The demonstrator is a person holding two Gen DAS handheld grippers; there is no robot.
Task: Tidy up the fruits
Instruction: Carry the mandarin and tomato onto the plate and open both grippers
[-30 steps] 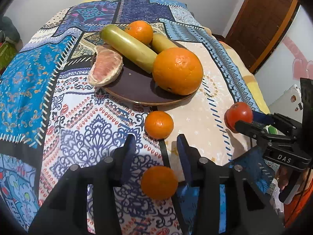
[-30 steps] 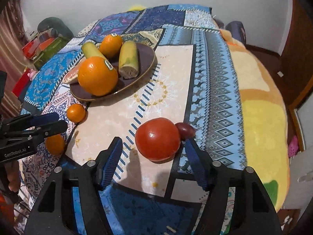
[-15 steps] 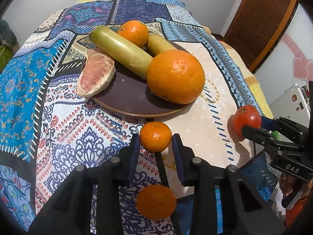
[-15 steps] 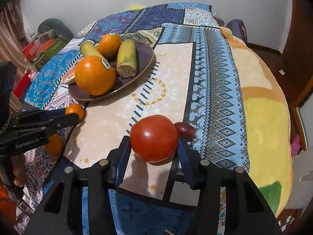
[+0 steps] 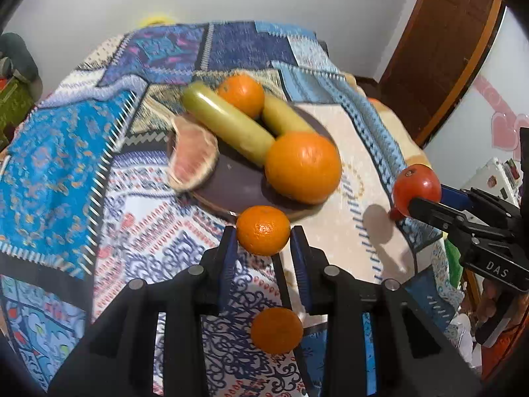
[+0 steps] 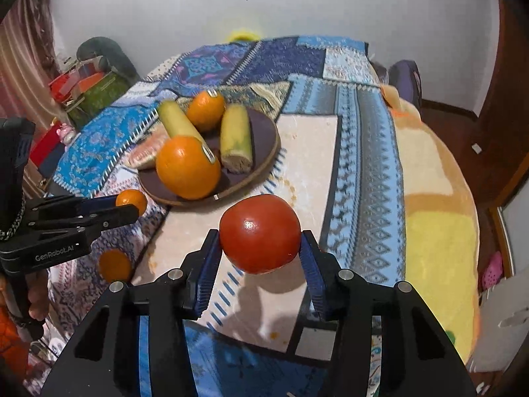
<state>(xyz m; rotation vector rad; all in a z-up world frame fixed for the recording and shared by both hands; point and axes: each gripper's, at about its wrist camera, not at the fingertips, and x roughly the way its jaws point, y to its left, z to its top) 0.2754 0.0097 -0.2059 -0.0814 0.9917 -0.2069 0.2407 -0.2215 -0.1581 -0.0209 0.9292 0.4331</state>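
Observation:
My left gripper (image 5: 263, 235) is shut on a small tangerine (image 5: 263, 230), held just above the patterned cloth near the front rim of the dark plate (image 5: 231, 182). A second tangerine (image 5: 277, 330) lies on the cloth below my fingers. My right gripper (image 6: 260, 236) is shut on a red tomato (image 6: 260, 233), raised off the cloth; its shadow falls beneath it. On the plate (image 6: 261, 142) rest a large orange (image 6: 187, 167), a smaller orange, two green-yellow bananas and a pomelo segment (image 5: 193, 162). Each gripper shows in the other's view, left gripper (image 6: 130, 203), right gripper (image 5: 413, 203).
A small dark red fruit (image 5: 394, 213) peeks out under the tomato (image 5: 417, 185). The cloth (image 6: 363, 165) falls away at the right onto a yellow blanket. Boxes and bags (image 6: 89, 89) stand beyond the left edge. A brown door (image 5: 443, 49) is at the far right.
Both grippers closed on their fruits, the left on the farther tangerine and the right on the tomato. Both then rose, lifting the fruits off the cloth.

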